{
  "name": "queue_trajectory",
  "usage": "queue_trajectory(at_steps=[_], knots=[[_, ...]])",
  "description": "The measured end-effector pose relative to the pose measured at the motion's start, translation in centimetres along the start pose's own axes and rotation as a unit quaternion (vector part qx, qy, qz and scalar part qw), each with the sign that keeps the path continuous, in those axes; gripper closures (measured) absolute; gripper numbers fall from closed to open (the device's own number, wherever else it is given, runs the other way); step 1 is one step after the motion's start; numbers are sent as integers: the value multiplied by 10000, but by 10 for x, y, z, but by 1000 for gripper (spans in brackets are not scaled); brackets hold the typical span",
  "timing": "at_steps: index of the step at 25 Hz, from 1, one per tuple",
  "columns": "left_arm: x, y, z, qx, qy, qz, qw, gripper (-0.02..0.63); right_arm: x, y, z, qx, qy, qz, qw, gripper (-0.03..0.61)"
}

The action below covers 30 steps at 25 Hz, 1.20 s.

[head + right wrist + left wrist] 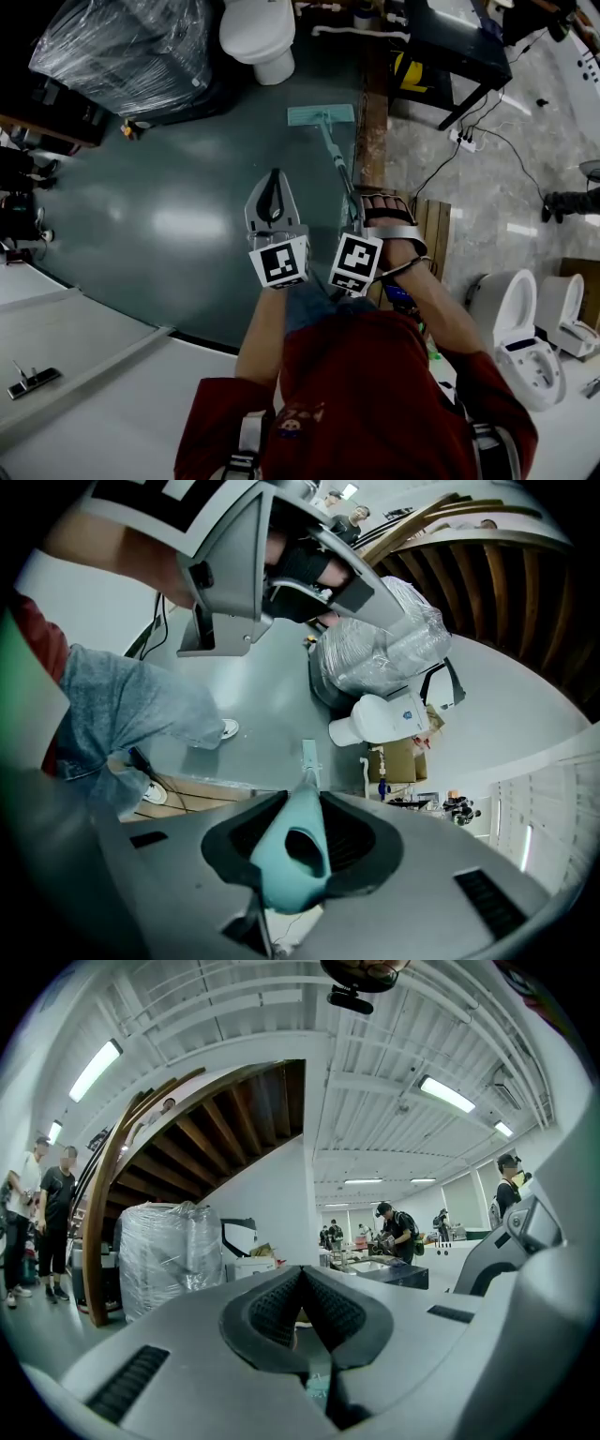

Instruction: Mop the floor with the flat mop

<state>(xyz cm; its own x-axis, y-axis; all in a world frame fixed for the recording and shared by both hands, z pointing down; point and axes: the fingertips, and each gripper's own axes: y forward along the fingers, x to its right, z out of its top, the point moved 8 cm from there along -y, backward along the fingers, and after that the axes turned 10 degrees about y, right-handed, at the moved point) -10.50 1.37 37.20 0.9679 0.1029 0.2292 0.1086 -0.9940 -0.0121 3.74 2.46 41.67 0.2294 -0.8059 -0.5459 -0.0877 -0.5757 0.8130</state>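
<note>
The flat mop's teal head (322,115) lies on the dark green floor (169,216) in front of me. Its thin handle (339,167) runs back to my right gripper (355,214), which is shut on it. In the right gripper view the teal handle end (294,847) sits clamped between the pads of the right gripper (300,803), and the mop head (308,753) shows small beyond. My left gripper (275,180) hangs just left of the handle, apart from it. In the left gripper view the left gripper (305,1279) is shut on nothing and points level across the room.
A white toilet (261,33) and a plastic-wrapped pallet (131,42) stand past the mop. A wooden strip (375,122) edges the floor on the right, with a black table (459,47) and a power strip (466,141) beyond. More toilets (525,328) stand at right.
</note>
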Motion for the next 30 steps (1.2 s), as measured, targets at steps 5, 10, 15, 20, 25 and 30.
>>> queue_trajectory(at_steps=[5,10,15,20,25,30], knots=[[-10,15,-6,84,-102,-79,9999,598,6,14,11,-134,-93,-44,9999,462],[-28,31,-18,13,-70,-98,9999,598,19,31,31,-395,45,-106,9992,462],[-51,50,-28,-6,-161,-50,9999,598,26,47,58,-481,-80,-134,9987,462],[-74,67,-41,-31,-186,12,9998,598,37,68,76,-589,-105,-187,9980,462],[-91,83,-53,-74,-201,55,9998,598,48,89,90,-667,-167,-247,9973,462],[-105,106,-62,-100,-186,34,9998,598,64,105,104,-787,-162,-251,9964,462]])
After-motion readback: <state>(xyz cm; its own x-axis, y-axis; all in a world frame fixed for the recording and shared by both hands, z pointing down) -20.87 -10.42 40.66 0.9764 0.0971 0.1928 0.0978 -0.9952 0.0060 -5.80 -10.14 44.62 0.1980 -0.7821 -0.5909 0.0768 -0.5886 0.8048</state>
